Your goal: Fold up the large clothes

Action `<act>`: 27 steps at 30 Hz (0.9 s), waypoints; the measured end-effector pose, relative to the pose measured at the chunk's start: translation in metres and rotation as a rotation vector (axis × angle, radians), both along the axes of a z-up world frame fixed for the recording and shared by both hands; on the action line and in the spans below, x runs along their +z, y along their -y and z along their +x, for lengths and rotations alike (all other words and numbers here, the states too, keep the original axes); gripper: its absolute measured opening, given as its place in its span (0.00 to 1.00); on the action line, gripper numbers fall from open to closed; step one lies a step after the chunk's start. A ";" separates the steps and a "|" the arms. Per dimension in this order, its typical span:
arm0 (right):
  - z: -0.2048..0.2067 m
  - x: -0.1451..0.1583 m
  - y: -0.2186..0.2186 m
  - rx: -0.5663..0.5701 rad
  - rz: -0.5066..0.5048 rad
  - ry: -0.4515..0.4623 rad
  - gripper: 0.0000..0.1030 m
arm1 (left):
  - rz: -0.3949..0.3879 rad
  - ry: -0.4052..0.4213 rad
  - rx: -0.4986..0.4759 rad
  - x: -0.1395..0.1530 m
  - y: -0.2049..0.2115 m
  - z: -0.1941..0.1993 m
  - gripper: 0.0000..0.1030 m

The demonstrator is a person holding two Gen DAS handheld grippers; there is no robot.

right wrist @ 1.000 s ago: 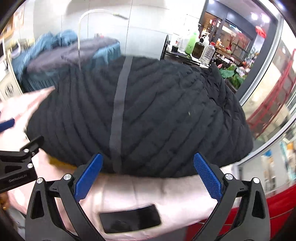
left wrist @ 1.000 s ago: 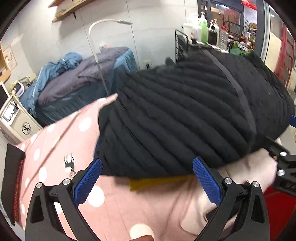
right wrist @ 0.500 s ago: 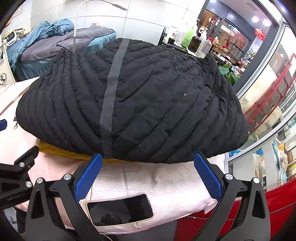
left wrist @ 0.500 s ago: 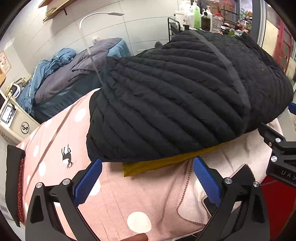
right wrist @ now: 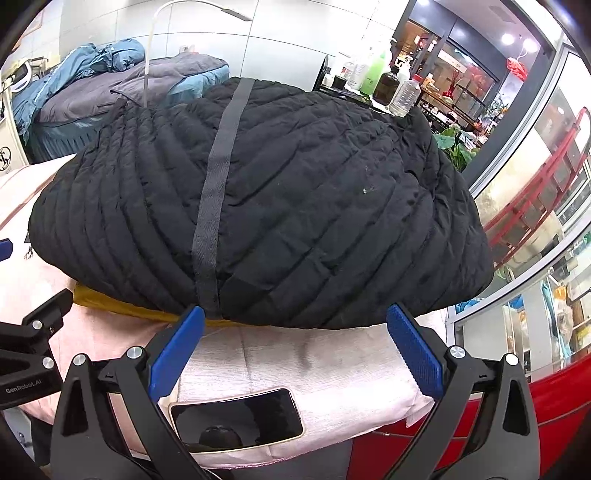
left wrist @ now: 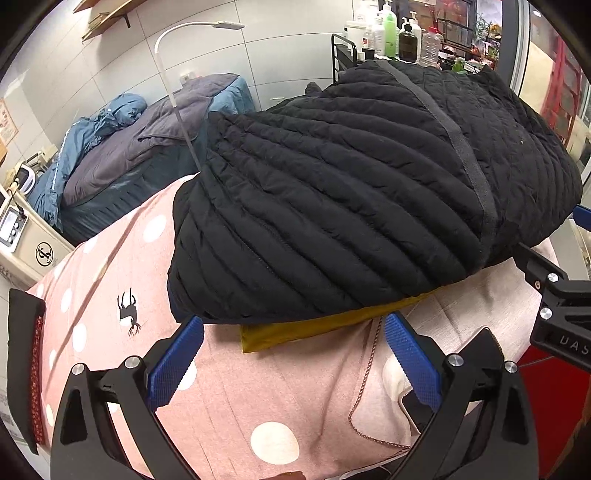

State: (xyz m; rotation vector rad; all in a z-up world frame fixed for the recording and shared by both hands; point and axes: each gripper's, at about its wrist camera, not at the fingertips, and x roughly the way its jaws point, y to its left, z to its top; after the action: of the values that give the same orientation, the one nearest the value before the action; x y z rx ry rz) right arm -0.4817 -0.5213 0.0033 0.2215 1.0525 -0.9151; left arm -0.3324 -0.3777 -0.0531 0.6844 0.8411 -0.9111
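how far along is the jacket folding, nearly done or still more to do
Looks nearly done. The black quilted jacket lies as one compact bundle on the pink dotted cloth, with a mustard fabric edge showing beneath it. Nothing is in hand: the left gripper and right gripper are both open, just short of the bundle's near edge. What may remain is tidying; its far side is hidden.

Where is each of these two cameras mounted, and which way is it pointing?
Left wrist: sits on the left gripper, looks forward along its open blue fingers at the black jacket on the pink spotted cover; the right gripper shows at its right edge.
Right wrist: sits on the right gripper, faces the jacket's near edge, with a phone below.
Both share the jacket, the yellow cloth under it, and the bottles behind.
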 end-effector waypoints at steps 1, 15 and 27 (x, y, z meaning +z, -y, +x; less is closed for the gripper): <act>0.000 0.000 0.000 -0.001 -0.001 0.000 0.94 | -0.002 0.001 -0.001 0.000 0.000 -0.001 0.94; -0.001 0.004 0.001 0.000 -0.004 0.004 0.94 | -0.008 0.010 -0.020 0.006 0.001 -0.006 0.94; -0.001 0.003 0.002 0.001 -0.009 0.002 0.94 | -0.005 0.007 -0.031 0.005 0.002 -0.008 0.94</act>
State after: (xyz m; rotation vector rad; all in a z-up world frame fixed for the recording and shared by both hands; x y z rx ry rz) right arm -0.4831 -0.5231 0.0066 0.2141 1.0461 -0.9181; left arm -0.3408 -0.3798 -0.0478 0.6973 0.8236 -0.9383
